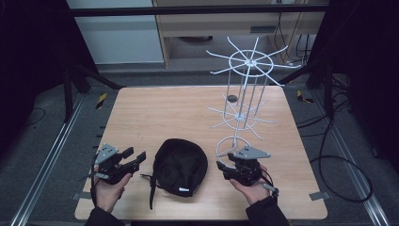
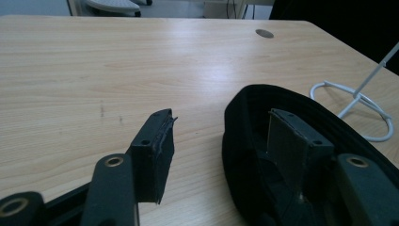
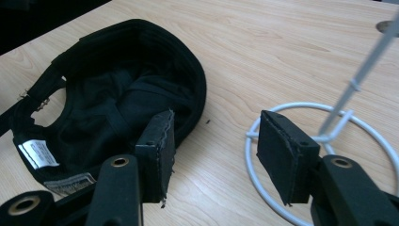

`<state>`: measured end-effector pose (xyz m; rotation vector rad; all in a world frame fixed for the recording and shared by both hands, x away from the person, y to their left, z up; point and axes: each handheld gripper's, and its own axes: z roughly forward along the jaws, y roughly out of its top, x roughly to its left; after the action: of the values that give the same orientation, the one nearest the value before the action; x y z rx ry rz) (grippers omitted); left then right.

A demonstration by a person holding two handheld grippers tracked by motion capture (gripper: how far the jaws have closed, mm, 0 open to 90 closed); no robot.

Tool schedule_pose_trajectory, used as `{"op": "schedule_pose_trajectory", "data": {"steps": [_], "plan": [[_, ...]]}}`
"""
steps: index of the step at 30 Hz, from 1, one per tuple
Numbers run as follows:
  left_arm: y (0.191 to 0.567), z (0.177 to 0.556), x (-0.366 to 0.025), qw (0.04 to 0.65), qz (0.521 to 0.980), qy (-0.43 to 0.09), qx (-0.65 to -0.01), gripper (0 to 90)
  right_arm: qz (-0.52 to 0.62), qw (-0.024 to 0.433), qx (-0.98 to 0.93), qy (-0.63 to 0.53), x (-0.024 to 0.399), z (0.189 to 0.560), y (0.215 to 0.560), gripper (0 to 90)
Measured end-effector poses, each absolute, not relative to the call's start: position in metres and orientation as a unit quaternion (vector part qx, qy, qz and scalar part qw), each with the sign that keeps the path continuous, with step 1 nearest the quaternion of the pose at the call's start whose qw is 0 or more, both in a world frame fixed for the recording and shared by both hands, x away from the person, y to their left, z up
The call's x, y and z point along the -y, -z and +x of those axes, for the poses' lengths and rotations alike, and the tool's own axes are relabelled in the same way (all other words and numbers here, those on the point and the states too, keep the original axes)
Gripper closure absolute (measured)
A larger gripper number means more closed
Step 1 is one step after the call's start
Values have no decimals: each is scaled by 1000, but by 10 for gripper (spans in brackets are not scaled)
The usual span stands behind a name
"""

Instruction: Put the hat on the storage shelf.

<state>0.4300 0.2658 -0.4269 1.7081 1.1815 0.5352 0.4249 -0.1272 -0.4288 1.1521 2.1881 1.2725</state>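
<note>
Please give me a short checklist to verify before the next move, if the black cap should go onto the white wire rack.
1. Left claw open and empty: ok, jaws apart beside the cap.
2. Right claw open and empty: ok, jaws apart in the right gripper view.
3. Black cap free to grasp: ok, it lies upside down on the table between both claws, inside label showing.
4. White wire rack upright: ok, its ring base sits flat on the table.
5. Rack arms free of other items: ok.
6. Cap's back strap clear of the claws: cannot tell; it trails toward the table's near edge.
</note>
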Motion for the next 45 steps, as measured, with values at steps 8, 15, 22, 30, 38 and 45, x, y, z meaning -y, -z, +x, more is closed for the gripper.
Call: {"op": "schedule_pose_trajectory", "data": {"steps": [8, 15, 22, 30, 38, 45], "plan": [[438, 437, -242, 439, 734, -218, -470, 447, 403, 167, -785, -441, 104, 432, 434, 464], [448, 443, -233, 410, 755, -208, -466, 507, 409, 157, -788, -432, 95, 436, 440, 458], [458, 448, -230, 385, 768, -186, -477, 654, 413, 144, -796, -418, 85, 443, 455, 431], [464, 449, -236, 367, 772, -172, -489, 795, 415, 129, -803, -407, 74, 448, 468, 396], [468, 445, -239, 358, 779, -171, -486, 836, 425, 104, -804, -404, 69, 450, 477, 409], [469, 444, -240, 353, 783, -167, -485, 843, 436, 82, -810, -384, 65, 453, 487, 517]]}}
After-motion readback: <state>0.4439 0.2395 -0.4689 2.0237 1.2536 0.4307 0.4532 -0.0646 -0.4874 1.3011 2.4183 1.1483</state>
